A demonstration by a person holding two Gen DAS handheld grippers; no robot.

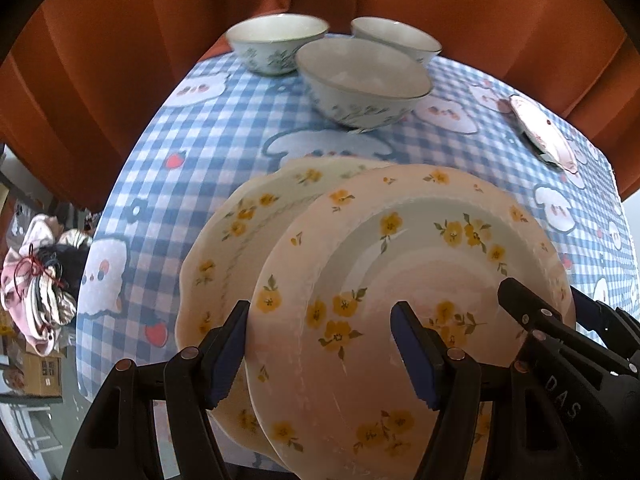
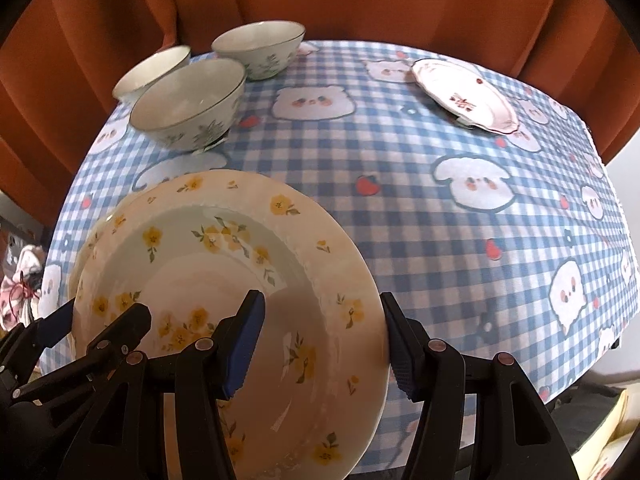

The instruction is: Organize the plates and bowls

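A table point(image 2: 400, 208) is wearing a blue checked cloth point(image 2: 420, 240), with three bowls point(image 2: 188, 100) sitting at eleven o'clock, a pink plate point(image 2: 464, 94) at one and a lower yellow-flowered plate point(image 1: 224, 240) lying near six.

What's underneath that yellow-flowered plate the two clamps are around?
A second yellow-flowered plate lies under the top plate, its rim showing on one side. The checked tablecloth is below. How much of the lower plate the top one covers, and anything else beneath, is hidden.

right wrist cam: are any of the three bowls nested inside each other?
No: the three bowls stand separately, side by side on the checked tablecloth, each showing its own open rim.
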